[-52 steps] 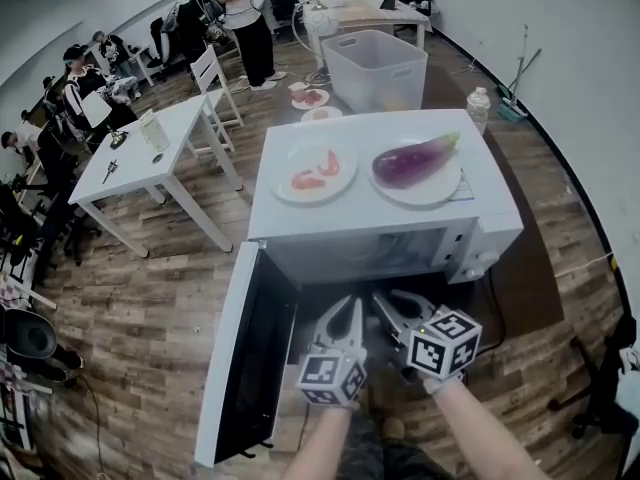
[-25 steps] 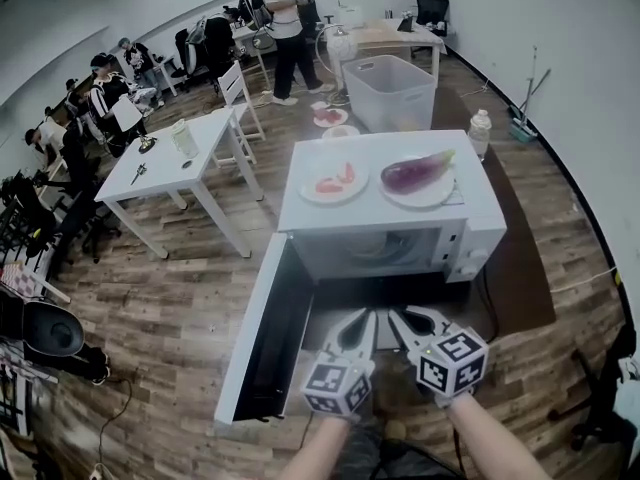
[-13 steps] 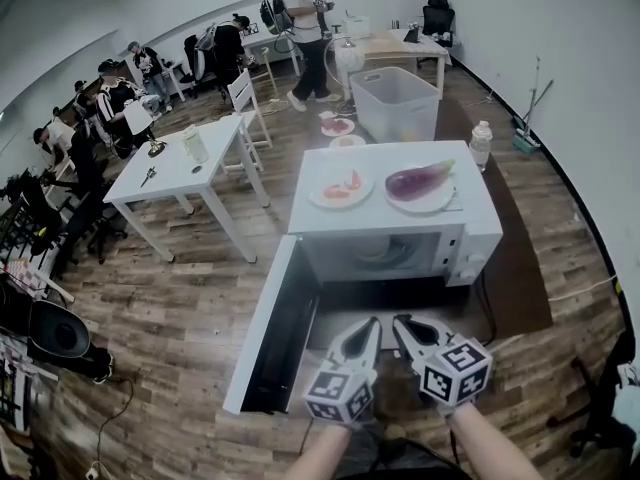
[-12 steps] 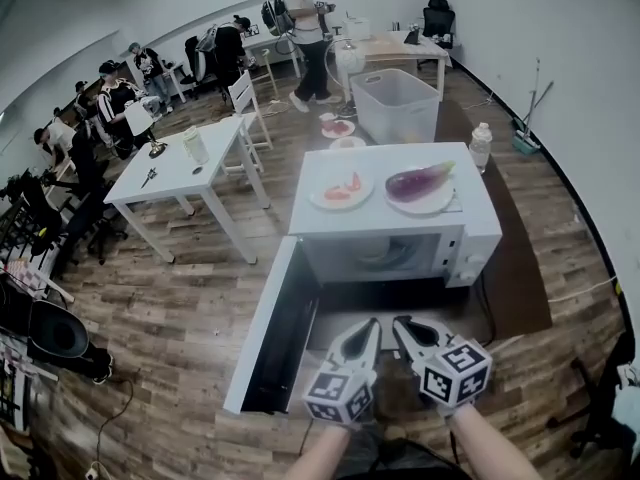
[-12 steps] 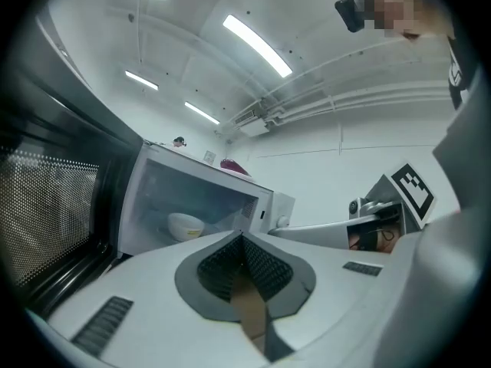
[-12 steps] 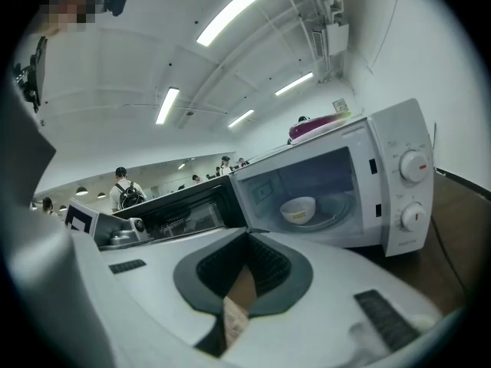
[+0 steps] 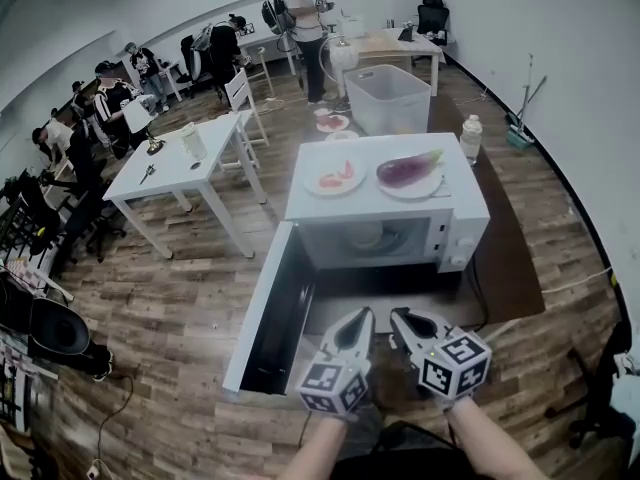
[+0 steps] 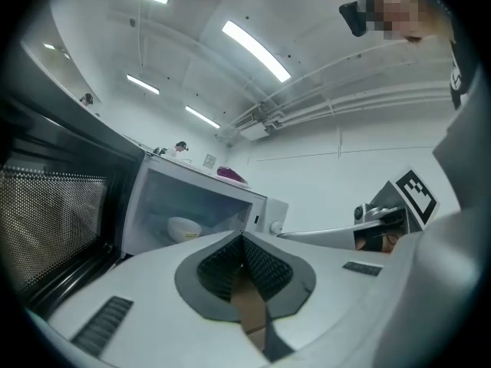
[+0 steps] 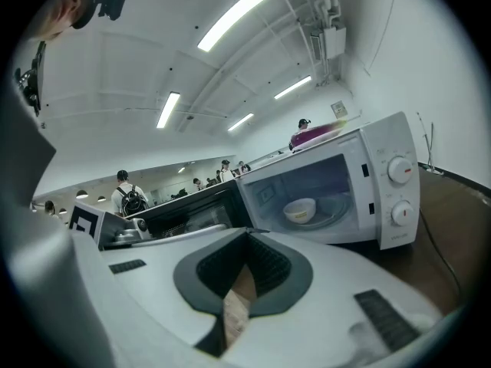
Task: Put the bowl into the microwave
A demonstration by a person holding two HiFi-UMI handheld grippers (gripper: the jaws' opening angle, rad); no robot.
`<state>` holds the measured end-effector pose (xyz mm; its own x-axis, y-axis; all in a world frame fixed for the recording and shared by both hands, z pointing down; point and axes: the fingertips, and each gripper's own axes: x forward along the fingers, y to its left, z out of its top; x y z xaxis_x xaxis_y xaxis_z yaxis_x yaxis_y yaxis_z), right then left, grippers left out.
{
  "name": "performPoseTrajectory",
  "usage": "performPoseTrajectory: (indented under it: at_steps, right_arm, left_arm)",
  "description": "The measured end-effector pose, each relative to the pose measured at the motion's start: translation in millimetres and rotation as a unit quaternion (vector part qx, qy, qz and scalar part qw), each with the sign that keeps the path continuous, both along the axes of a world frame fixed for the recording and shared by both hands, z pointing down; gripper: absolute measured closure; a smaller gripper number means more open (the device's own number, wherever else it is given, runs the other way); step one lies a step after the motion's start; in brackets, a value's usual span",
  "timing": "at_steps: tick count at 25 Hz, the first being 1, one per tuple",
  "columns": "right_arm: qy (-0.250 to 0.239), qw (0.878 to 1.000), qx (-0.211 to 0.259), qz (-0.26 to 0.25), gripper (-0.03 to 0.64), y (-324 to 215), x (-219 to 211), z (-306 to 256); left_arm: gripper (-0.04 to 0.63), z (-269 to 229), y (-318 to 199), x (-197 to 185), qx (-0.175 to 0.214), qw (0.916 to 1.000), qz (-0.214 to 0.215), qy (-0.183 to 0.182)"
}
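A white microwave (image 7: 470, 230) stands with its door (image 7: 268, 313) swung wide to the left. Inside, on the turntable, sits a pale bowl (image 7: 366, 236), also seen in the left gripper view (image 8: 184, 228) and the right gripper view (image 9: 299, 209). My left gripper (image 7: 358, 318) and right gripper (image 7: 400, 318) hover side by side in front of the opening, well short of it. The left gripper (image 8: 242, 236) and the right gripper (image 9: 247, 234) are each shut with nothing between the pads.
On the microwave's top lie a plate with an eggplant (image 7: 408, 171) and a plate of red food (image 7: 334, 177). Behind stand a bottle (image 7: 470, 136) and a clear bin (image 7: 402, 98). A white table (image 7: 180, 163) is at left, with several people beyond.
Both grippers have drawn back from the microwave opening, staying shut and empty. The bowl has stayed inside and the door remains open.
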<state>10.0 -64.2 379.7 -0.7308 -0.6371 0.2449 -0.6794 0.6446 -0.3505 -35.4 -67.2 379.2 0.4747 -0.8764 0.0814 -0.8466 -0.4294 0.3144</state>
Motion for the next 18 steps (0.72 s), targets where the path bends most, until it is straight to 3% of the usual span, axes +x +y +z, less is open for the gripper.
performPoseTrajectory:
  at_steps: [18]
  right_arm:
    - [-0.012,1.0,0.017,-0.016,0.618,46,8,-16]
  left_arm:
    - [0.606,-13,43,11,0.007,0.9997,-0.016,0.015]
